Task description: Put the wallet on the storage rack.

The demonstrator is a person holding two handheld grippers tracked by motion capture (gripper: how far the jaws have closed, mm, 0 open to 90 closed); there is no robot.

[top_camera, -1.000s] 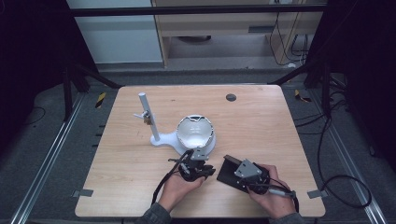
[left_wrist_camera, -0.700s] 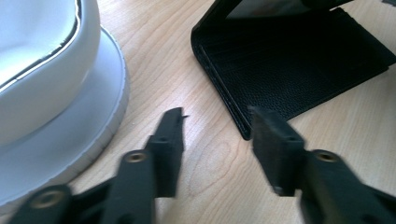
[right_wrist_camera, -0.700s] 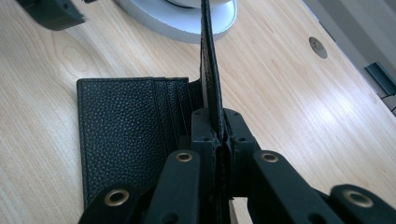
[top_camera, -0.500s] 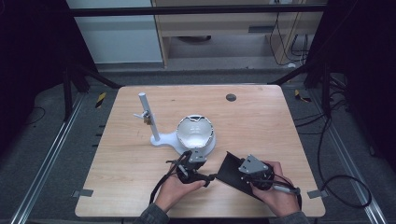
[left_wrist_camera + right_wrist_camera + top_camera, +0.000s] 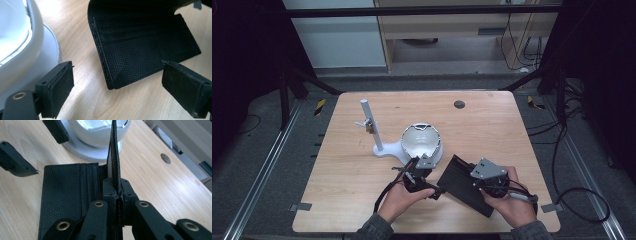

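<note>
Tongs: right tongs [image 5: 117, 195] clamping one wallet [image 5: 464, 184] flap upright, left tongs [image 5: 125, 87] just opening, nothing between them, wallet unfolded on counter [image 5: 492, 125], emptying pending.

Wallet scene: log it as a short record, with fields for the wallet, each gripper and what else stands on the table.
wallet: black leather wallet, open, one flap lying on the table, the other raised
right gripper: right gripper shut on the raised flap's edge
left gripper: left gripper open, its jaws have just been opening, nothing pressed between them, wallet corner ahead of it
other: white bowl-shaped lamp on a base with an upright post, beside the wallet
</note>
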